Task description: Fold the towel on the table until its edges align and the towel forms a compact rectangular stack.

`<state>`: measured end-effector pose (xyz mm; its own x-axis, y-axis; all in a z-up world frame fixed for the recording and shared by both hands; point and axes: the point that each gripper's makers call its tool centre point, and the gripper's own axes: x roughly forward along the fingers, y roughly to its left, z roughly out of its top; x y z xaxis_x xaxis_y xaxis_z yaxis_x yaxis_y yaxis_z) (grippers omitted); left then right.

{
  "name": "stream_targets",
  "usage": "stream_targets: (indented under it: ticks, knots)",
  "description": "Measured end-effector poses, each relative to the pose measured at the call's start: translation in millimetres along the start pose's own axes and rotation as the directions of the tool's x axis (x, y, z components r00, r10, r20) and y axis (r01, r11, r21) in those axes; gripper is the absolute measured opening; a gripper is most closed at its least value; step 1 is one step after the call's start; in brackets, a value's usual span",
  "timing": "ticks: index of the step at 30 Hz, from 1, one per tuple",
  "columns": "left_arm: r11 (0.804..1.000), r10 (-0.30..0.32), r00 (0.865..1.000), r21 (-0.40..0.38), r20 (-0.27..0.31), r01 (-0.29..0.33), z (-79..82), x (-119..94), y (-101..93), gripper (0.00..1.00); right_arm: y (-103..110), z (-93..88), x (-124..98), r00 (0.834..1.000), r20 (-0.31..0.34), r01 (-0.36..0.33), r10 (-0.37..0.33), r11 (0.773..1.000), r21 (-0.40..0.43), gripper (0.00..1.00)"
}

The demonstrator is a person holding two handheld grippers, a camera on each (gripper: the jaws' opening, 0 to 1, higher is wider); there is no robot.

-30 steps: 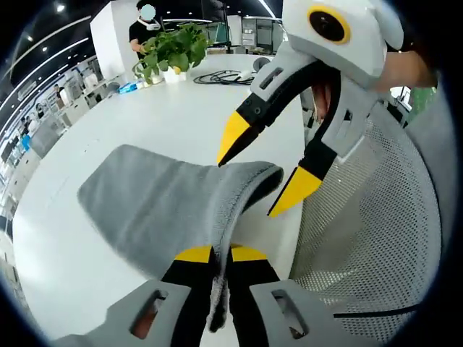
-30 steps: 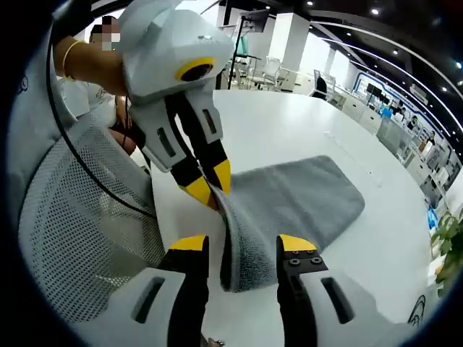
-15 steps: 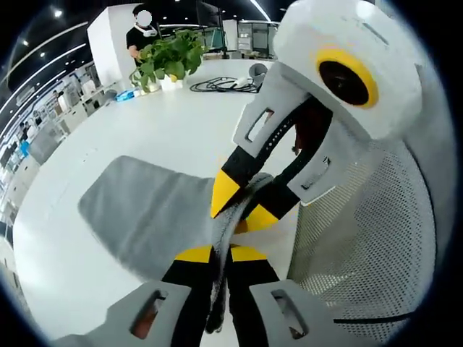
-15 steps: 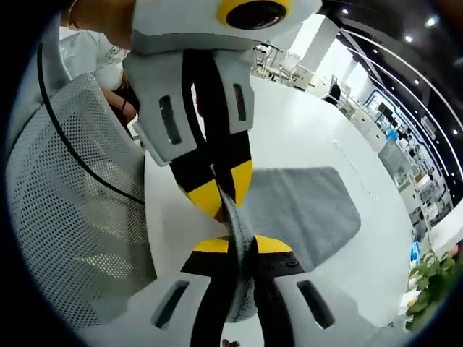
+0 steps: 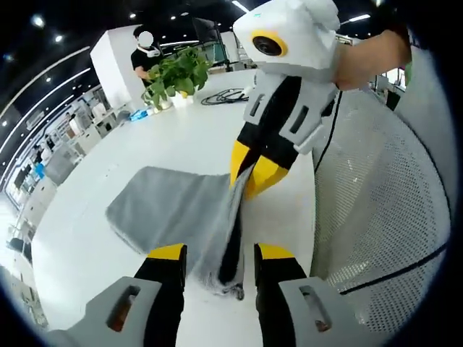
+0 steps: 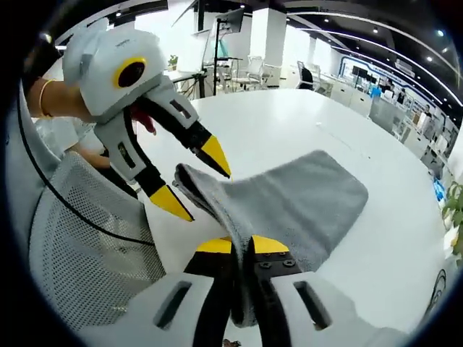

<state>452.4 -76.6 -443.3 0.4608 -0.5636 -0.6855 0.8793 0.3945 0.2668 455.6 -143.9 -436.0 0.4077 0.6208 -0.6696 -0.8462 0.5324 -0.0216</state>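
- We see the grey towel [image 5: 177,213] lying on the white table [image 5: 87,246], near the edge beside a mesh chair [image 5: 376,217].
- Our right gripper [image 6: 241,254] is clenched on one raised towel corner.
- Our left gripper [image 5: 217,254] is released, its jaws apart around the towel edge.

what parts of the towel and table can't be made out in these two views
- Towel edge in the right gripper: right gripper view, hidden between its shut jaws.
- Towel's near hem: left gripper view, partly behind the open left gripper.
- Table far end: left gripper view, cables and plant too small to detail.
- Table's near edge: both views, covered by the mesh chair.
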Motion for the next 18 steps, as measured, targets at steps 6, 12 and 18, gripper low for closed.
stream_targets:
  ticks: [6,12,18]
  knots:
    - [1.0,0.028,0.999,-0.01,-0.028,-0.028,-28.2,5.7,9.3,0.39,-4.5,5.4,-3.7,1.0,0.016,0.006,-0.007,0.999,0.031,0.05]
    - [0.998,0.05,0.998,0.032,-0.045,-0.048,-36.0,15.4,18.1,0.39,-6.0,9.9,-5.5,1.0,0.025,0.003,-0.004,0.999,0.047,0.05]
    - [0.99,-0.055,0.997,0.132,0.05,0.047,-2.2,23.8,14.2,0.33,-5.5,6.0,-5.0,1.0,0.013,-0.011,0.01,0.999,0.049,0.05]
